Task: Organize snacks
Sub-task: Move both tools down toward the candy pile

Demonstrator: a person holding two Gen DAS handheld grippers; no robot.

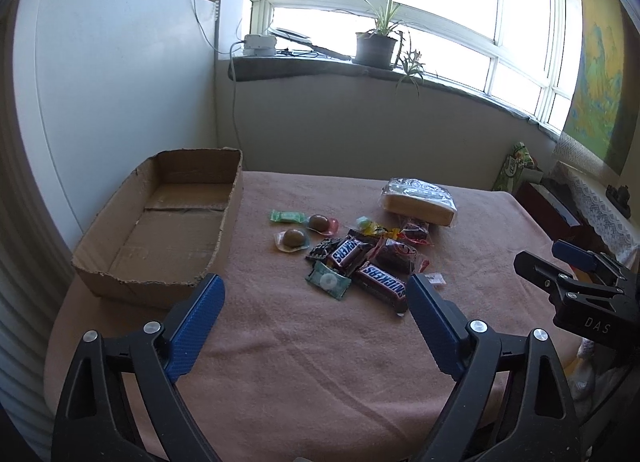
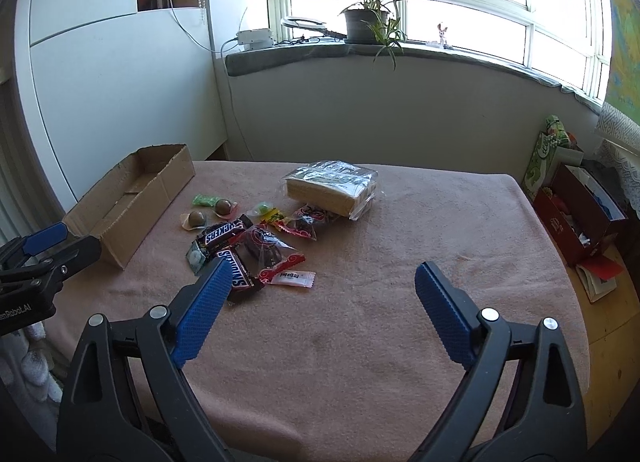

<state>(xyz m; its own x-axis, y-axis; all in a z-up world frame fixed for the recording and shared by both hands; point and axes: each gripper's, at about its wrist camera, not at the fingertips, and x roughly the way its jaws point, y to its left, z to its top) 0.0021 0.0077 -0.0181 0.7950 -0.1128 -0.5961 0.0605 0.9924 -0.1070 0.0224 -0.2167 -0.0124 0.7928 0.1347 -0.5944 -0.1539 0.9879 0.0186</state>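
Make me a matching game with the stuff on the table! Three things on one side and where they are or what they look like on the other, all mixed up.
Things:
1. cardboard box
2. wafer pack
3. Snickers bars

Descriptions:
A. in the candy pile, brown wrappers
B. empty, at the table's left edge
C. clear wrapper, behind the pile, nearer the window

Pairs: 1-B, 2-C, 3-A

On the pink cloth lie two brown Snickers bars (image 1: 382, 281) (image 1: 347, 252), two round brown sweets in clear wrappers (image 1: 292, 238) (image 1: 321, 223), one clear-wrapped pack of pale wafers (image 1: 420, 201), and one open cardboard box (image 1: 120, 280) at the left.
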